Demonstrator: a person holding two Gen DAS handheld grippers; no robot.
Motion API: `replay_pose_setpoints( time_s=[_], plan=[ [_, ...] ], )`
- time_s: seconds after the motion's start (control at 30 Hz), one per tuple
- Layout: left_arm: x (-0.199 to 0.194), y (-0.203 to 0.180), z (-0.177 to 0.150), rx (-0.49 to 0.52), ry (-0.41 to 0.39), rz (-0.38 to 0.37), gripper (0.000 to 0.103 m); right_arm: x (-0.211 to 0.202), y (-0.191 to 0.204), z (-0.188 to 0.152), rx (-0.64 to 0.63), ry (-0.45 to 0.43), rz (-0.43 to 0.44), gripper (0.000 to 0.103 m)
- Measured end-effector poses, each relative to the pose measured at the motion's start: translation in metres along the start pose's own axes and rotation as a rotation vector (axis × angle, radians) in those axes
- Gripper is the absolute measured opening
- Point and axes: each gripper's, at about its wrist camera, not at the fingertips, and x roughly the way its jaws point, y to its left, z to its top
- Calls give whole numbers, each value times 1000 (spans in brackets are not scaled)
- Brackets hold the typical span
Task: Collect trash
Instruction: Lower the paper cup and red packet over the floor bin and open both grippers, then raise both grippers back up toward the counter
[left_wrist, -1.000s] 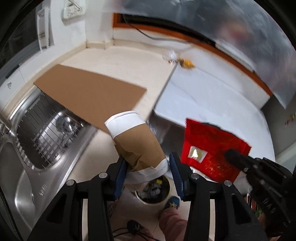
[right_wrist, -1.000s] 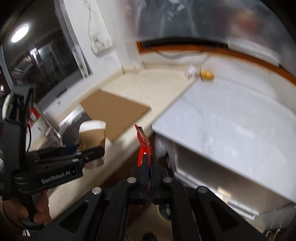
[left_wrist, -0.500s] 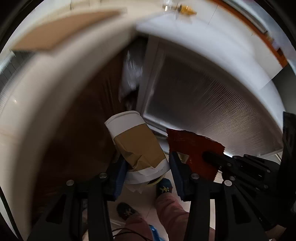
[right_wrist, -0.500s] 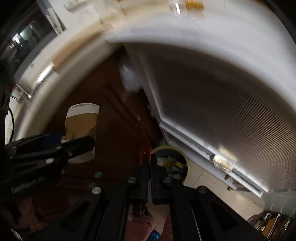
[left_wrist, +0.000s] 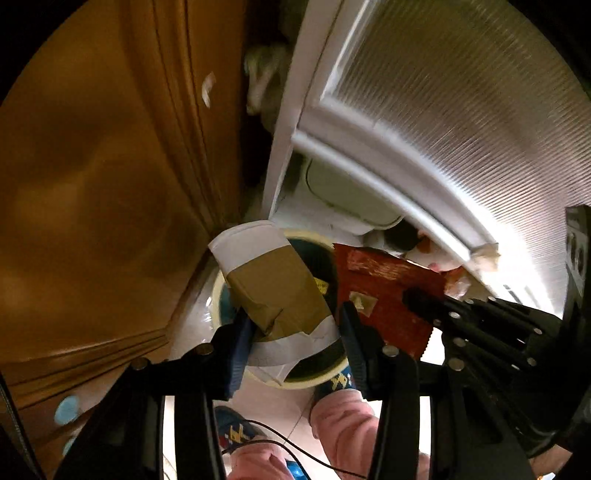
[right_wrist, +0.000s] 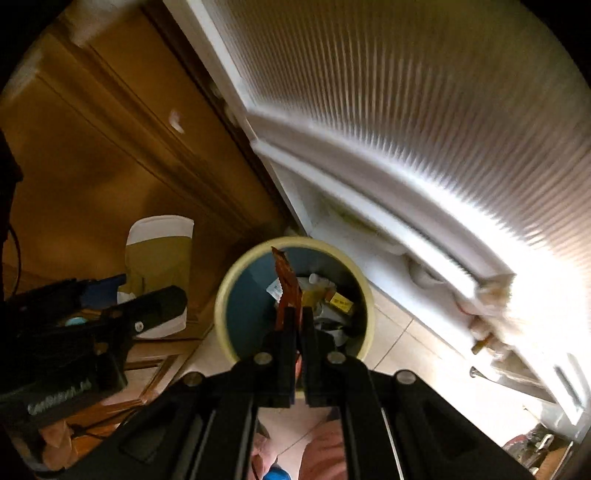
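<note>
Two grippers point down over a round trash bin (right_wrist: 236, 325) with a cream rim, standing on the tiled floor near a brown cabinet (left_wrist: 92, 184). Left gripper (left_wrist: 293, 332) is clamped around a crumpled paper cup (left_wrist: 273, 291) above the bin's left side. Right gripper (right_wrist: 297, 325), its jaws just starting to part, has a red wrapper (right_wrist: 286, 284) between them over the bin's opening.

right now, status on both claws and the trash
Left claw gripping paper cup. Right claw opening, red wrapper between jaws. Both above bin. Nothing blocking.
</note>
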Motion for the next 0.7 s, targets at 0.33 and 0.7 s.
replay_pose_setpoints(
  time_s=[0.33,0.7],
  plan=[
    [45,20,-7,25,54,83,88,65,-11,-3,66,68,30,21],
    [-14,7,-4,57,20,107,90,9,0,4,61,27,13,25]
  ],
)
